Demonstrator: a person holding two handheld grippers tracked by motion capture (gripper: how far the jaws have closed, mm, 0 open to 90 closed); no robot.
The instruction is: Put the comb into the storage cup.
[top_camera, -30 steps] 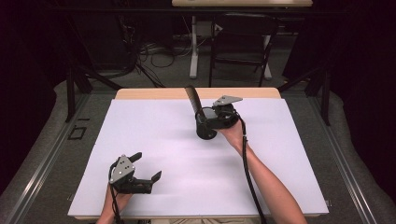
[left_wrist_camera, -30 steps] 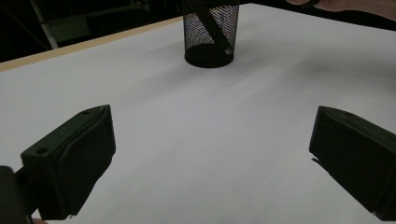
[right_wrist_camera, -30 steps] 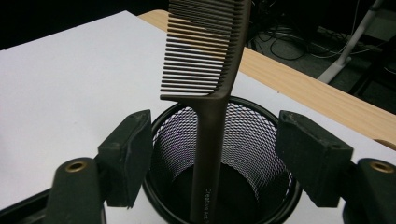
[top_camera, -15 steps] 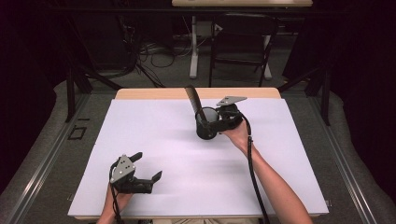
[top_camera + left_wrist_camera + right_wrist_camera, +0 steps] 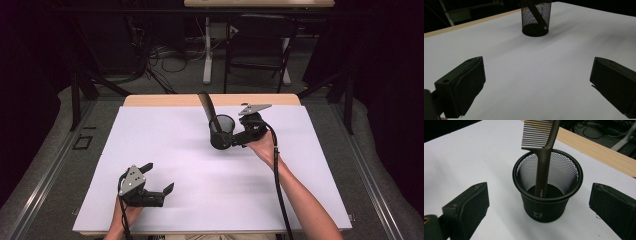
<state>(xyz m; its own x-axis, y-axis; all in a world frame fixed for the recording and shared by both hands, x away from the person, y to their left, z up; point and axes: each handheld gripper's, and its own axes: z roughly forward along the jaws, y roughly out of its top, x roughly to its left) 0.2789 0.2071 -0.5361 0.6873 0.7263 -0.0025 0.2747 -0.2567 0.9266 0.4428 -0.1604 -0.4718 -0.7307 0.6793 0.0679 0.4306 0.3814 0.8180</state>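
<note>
Comb [image 5: 543, 157] is leaning in the mesh cup [image 5: 547, 195], right claw [image 5: 537, 207] sitting released around it, left claw [image 5: 156, 181] hanging wide open too.

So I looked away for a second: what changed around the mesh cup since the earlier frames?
Little changed. The right gripper and its hand shifted slightly toward the person beside the mesh cup, with its jaws open on either side of the cup; nothing was grasped or let go. The comb stays leaning in the cup, the cup stays put, and the left gripper rests open near the table's front edge as before.
</note>
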